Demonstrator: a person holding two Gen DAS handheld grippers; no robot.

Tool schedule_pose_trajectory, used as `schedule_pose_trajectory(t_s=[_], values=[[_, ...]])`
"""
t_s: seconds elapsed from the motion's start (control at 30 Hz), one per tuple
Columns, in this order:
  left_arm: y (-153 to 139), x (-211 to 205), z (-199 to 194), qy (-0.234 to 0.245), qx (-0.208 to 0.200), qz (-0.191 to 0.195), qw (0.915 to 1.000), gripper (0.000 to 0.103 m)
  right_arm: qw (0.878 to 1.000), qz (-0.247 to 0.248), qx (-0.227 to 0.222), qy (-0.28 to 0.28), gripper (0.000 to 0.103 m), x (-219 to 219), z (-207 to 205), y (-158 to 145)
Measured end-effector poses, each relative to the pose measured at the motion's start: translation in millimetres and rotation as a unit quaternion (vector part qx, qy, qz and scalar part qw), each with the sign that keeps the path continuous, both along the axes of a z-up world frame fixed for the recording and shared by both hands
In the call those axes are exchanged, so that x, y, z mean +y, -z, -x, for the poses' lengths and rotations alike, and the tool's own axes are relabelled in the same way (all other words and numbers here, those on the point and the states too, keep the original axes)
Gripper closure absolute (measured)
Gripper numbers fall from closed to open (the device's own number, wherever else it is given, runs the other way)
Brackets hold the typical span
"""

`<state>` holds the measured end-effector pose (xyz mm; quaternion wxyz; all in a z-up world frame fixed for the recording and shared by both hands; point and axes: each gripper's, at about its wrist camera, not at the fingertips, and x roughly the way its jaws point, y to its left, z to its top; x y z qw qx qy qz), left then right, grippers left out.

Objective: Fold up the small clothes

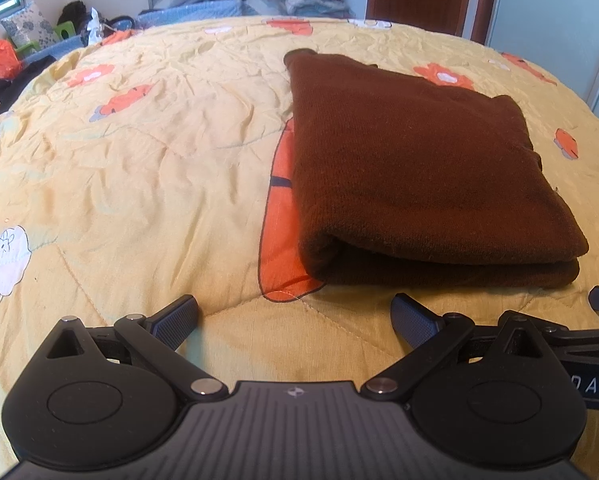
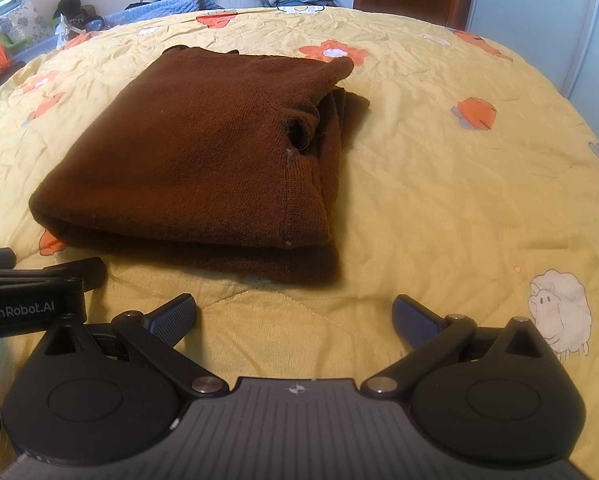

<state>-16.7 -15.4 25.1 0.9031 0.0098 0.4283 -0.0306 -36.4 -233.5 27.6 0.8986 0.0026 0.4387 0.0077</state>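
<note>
Left gripper (image 1: 295, 316): jaws spread wide, holding nothing, touching nothing. Right gripper (image 2: 295, 316): likewise spread and empty. One brown garment (image 2: 203, 160) (folded into layers) lies on the yellow quilt (image 2: 439, 208), just beyond both grippers.

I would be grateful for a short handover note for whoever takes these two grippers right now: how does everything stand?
Left gripper: open, holding nothing, over the quilt just short of the garment's near edge.
Right gripper: open, holding nothing, likewise just short of the near edge, beside the left one.
Brown sweater: lies folded in a compact stack of layers on the yellow quilt, fold facing the grippers, its neck opening showing on the right side.
Done: this piece looks folded; neither gripper touches it.
Left: perhaps square up the looser layers on the right side. No other unfolded small garment shows on the quilt; the clothes piled behind the bed may or may not be part of the job.
</note>
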Motion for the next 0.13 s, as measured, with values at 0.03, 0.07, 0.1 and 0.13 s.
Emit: schedule_pose_trajectory(t_s=[0.03, 0.07, 0.1, 0.13], values=[[0.2, 0.1, 0.9, 0.002, -0.003, 0.0, 1.0, 0.0, 1.0, 0.0, 0.0, 0.0, 0.0, 0.2, -0.1, -0.1], [0.0, 0.6, 1.9, 0.005, -0.004, 0.0, 1.0, 0.0, 1.0, 0.0, 0.0, 0.0, 0.0, 0.2, 0.4, 0.1], [-0.9, 1.5, 3.3, 0.007, -0.006, 0.001, 1.0, 0.0, 1.0, 0.0, 0.0, -0.001, 0.0, -0.1, 0.1, 0.0], [-3.0, 3.6, 5.0, 0.01, -0.011, 0.0, 0.9999, 0.0, 1.0, -0.001, 0.002, -0.003, 0.0, -0.5, -0.3, -0.5]])
